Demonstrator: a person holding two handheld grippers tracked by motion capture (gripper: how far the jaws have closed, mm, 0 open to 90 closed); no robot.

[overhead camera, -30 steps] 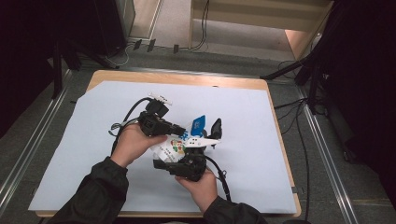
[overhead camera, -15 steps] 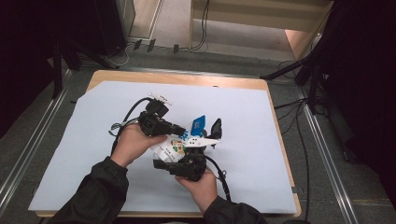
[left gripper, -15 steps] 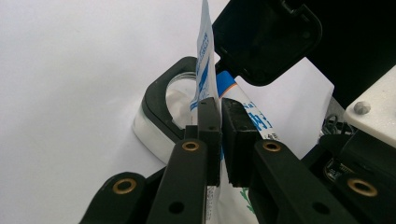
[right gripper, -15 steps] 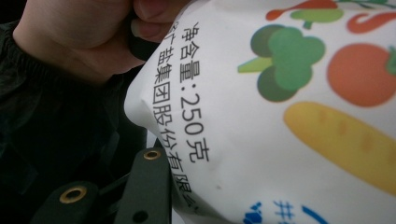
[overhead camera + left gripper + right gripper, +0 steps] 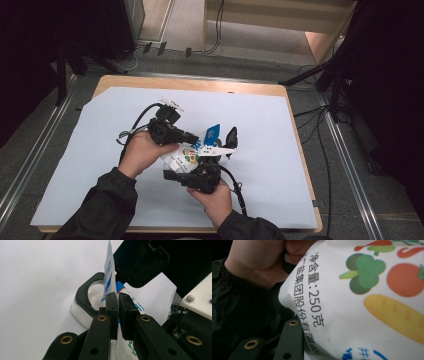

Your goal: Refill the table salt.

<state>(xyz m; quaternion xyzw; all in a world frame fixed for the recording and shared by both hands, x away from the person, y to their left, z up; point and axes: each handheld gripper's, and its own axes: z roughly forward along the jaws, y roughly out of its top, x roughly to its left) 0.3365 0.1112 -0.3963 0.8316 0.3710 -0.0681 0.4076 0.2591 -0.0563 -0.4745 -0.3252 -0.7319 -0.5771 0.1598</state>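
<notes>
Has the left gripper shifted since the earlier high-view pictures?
No. The left gripper sits at the same spot relative to the table's far edge, shut on the packet.

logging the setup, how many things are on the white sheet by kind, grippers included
grippers: 2 (left gripper, right gripper)
printed bags: 1 (white bag with vegetable pictures)
clear jars with a black flip lid: 1 (jar)
total: 4

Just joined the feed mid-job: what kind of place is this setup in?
Probably a lab recording station, not a home. A wooden table under a white sheet stands on grey floor, with cables and dark stands around; hand-held grippers work a printed bag.
</notes>
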